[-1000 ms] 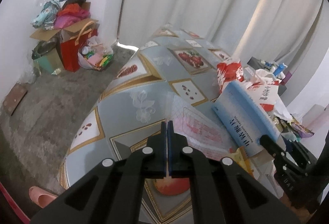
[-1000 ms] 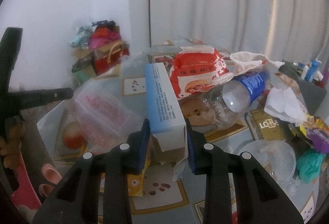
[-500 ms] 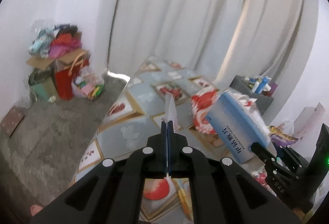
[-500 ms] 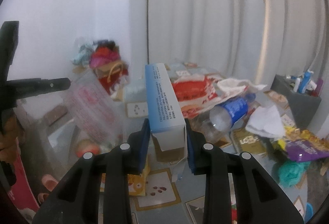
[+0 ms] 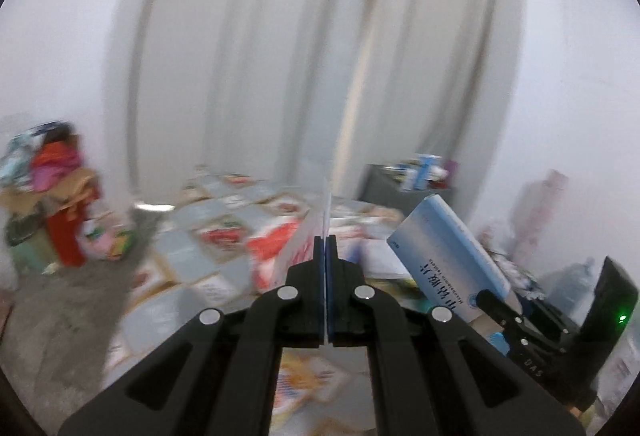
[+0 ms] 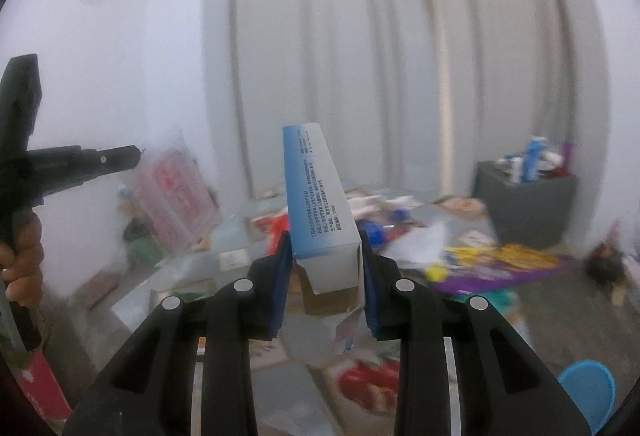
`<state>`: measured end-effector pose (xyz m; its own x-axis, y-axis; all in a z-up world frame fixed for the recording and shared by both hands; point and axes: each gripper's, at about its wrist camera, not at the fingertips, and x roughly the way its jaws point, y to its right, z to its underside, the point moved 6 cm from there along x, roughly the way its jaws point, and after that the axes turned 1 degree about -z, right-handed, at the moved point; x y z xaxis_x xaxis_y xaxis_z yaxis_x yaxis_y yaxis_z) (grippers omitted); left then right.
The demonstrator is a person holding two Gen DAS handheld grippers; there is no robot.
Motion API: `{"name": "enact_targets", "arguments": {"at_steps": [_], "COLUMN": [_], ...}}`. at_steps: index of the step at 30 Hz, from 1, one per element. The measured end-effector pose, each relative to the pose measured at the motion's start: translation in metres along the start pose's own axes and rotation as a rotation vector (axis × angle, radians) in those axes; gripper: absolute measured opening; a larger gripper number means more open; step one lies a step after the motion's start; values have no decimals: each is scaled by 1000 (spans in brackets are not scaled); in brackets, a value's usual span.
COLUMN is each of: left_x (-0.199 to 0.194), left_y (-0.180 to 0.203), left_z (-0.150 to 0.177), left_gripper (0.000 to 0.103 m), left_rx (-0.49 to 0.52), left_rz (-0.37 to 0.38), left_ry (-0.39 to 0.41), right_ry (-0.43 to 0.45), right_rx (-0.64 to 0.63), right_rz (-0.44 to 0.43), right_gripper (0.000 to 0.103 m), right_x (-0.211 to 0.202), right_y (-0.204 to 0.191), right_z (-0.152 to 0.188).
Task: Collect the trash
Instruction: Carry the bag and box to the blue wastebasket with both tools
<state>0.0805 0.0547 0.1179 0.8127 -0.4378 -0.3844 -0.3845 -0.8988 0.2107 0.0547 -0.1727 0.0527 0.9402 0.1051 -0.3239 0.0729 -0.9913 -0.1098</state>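
My left gripper (image 5: 325,248) is shut on a clear plastic bag with red print (image 5: 326,212), seen edge-on; the bag also shows hanging in the right wrist view (image 6: 172,204) under the left gripper (image 6: 132,156). My right gripper (image 6: 324,248) is shut on a blue and white carton box (image 6: 316,196), held up above the table; the box also shows in the left wrist view (image 5: 448,256). Both are lifted well above the patterned table (image 5: 224,220), where a red and white wrapper (image 5: 272,252) lies.
Loose trash lies on the table: white tissue (image 6: 416,240), a purple and yellow snack bag (image 6: 504,264), a blue-labelled bottle (image 6: 372,228). A grey bin with bottles (image 6: 524,204) stands at the right. A pile of bags and boxes (image 5: 52,196) sits by the wall. A blue lid (image 6: 588,392) lies low right.
Both grippers have risen and tilted upward from the table, carrying the plastic bag and the box with them. The table now sits lower and farther in both views.
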Motion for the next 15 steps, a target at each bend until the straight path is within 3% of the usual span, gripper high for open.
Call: {"name": "enact_targets", "arguments": {"at_steps": [5,8,12,15], "left_x": [35,68,127,181], "left_y": [87,154,259,335], "left_z": [-14,-14,1,27], "left_gripper": [0,0,0,0], "left_rx": [54,74,116,168], "left_rz": [253,430,629,700], "left_ry": [-59,-141,-299,-432], "right_ry": [45,52,38,-1], "right_rx": [98,194,405,546], "right_rz": [220,387,559,659], "right_gripper": [29,29,29,29], "right_x": [-49,-80,-113,-117], "right_y": [78,142,231,288], "right_z": [6,21,59,93]}}
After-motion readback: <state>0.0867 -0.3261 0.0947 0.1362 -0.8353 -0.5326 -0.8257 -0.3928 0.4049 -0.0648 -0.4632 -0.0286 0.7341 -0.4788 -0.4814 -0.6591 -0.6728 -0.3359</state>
